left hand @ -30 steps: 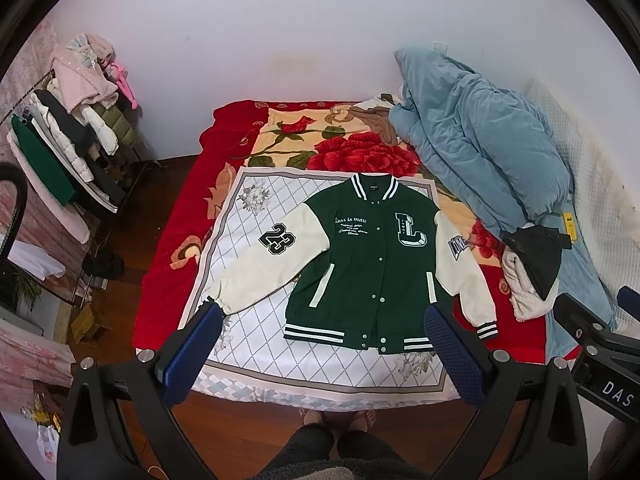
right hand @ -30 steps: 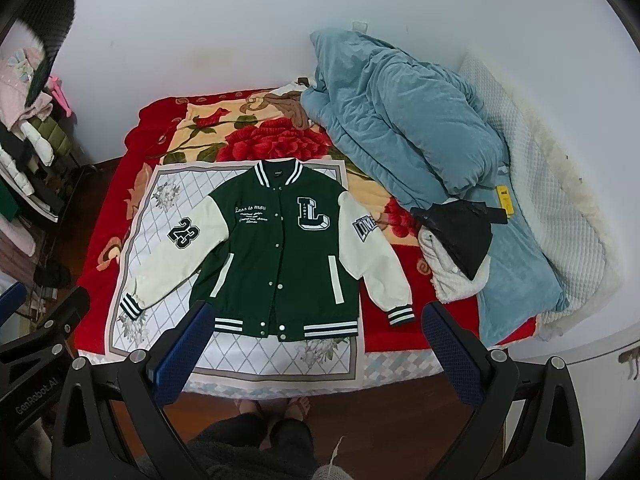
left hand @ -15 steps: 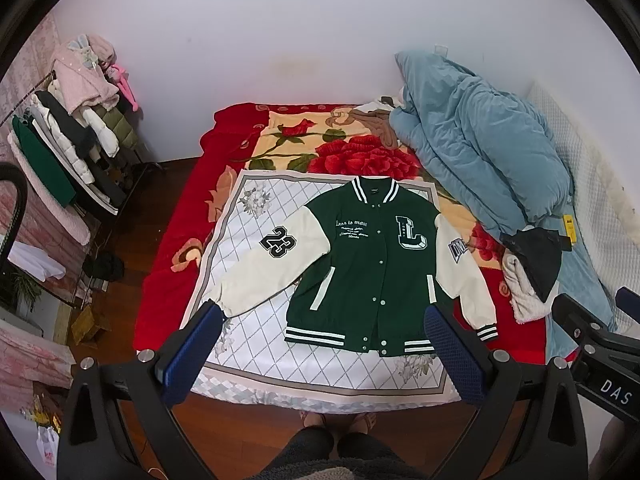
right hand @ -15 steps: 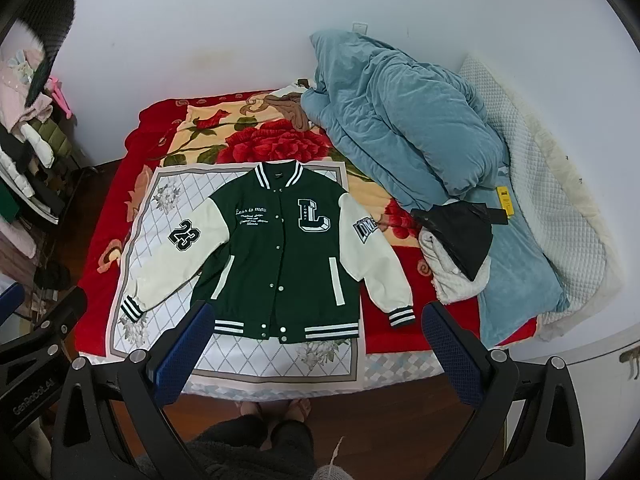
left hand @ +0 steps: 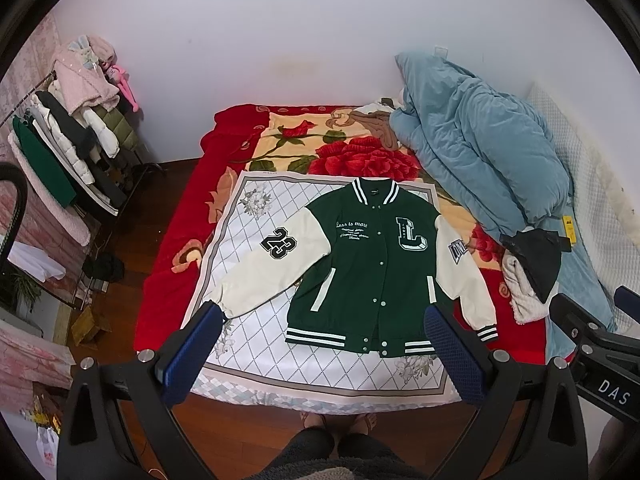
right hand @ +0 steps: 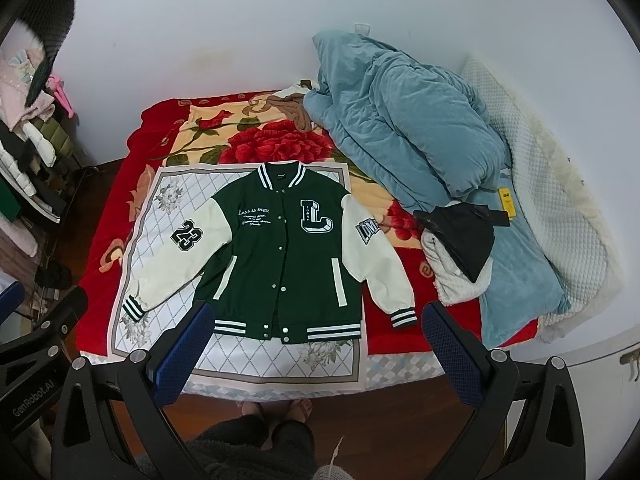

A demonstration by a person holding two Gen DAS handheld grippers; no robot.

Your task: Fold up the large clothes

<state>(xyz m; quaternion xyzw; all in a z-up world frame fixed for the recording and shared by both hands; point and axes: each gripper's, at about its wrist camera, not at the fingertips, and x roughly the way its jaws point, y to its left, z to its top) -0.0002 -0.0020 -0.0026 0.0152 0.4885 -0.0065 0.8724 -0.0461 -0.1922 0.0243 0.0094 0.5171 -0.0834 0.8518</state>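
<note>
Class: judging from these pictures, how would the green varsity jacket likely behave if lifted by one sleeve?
The jacket lies limp and flat, so it would probably droop. Its puffy cream sleeves suggest some weight. The snapped front should probably keep it closed.

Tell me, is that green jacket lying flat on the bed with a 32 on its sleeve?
Nearly: the jacket does lie flat on the bed, but the sleeve patch reads 23, not 32. The right wrist view shows it clearly.

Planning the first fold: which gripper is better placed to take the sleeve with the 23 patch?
Left gripper: open, its blue finger already overlaps that sleeve's cuff in view.
</note>
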